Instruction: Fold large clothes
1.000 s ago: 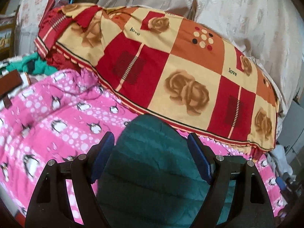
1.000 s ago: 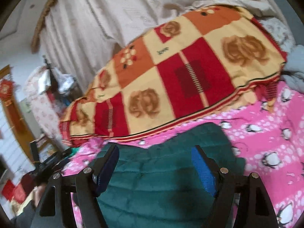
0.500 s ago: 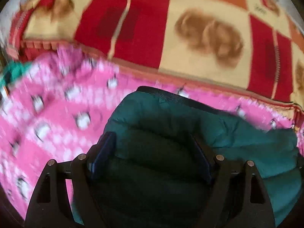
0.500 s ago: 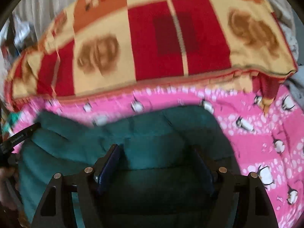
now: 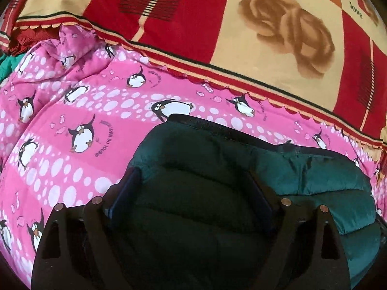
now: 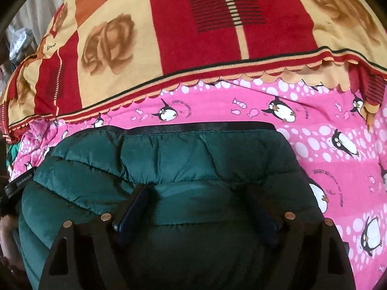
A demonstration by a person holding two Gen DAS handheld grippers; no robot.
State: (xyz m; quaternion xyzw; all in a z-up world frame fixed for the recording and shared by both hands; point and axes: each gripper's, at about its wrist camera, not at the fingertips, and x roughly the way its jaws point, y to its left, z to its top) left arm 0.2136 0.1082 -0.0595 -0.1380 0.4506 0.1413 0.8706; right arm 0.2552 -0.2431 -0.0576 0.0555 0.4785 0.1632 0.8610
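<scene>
A dark green quilted puffer jacket [image 5: 302, 176] lies folded on the pink penguin sheet [image 5: 72, 111], its black-trimmed edge towards the blanket. My left gripper [image 5: 192, 172] points down onto the jacket's left end; its jaws are opening, with thick padding still filling the gap and touching both pads. In the right wrist view the same jacket [image 6: 169, 159] bulges between the fingers of my right gripper [image 6: 197, 189]. Those jaws are opening too, their blue pads [image 6: 131, 207] still against the fabric. The jacket hides the sheet under both grippers.
A red, cream and orange rose-patterned blanket [image 5: 241, 36] lies heaped along the far side of the sheet. A scrap of teal cloth [image 5: 6, 65] shows at the left edge. A black labelled part of the left gripper [image 6: 20, 181] and a hand [image 6: 7, 229] show at the right view's left edge.
Both grippers have tipped downward and sunk towards the bed with the jacket between their jaws. The jacket now rests on the pink sheet, and the curtain and room have left the views.
</scene>
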